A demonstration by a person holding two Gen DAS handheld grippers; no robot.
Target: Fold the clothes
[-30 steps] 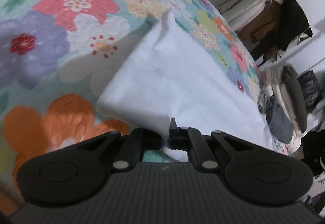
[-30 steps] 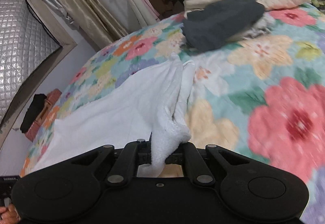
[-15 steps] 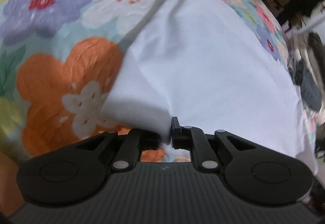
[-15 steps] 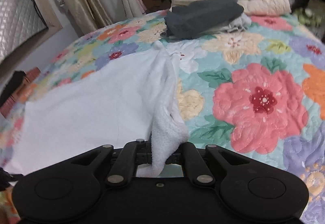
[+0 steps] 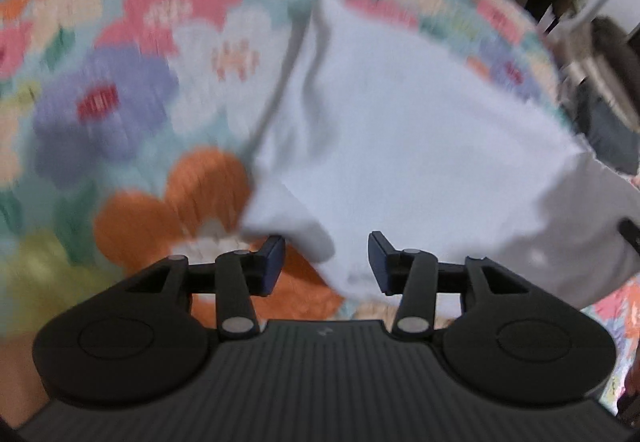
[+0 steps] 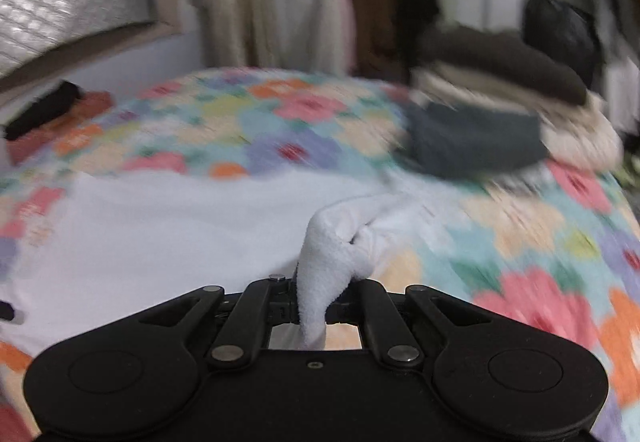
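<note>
On floral quilt lies white garment, spread flat. Step: laying down fold. L gripper jaws apart, corner between, w/o grip. R gripper clamped on bunched edge. Next: R lowers, lets go.

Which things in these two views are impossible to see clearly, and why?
- Left wrist view: quilt pattern smeared by motion blur.
- Left wrist view: white cloth's near edge hidden behind the left gripper.
- Right wrist view: cloth corner hidden inside the right gripper.
- Right wrist view: folded pile blurred; pieces uncountable.
</note>
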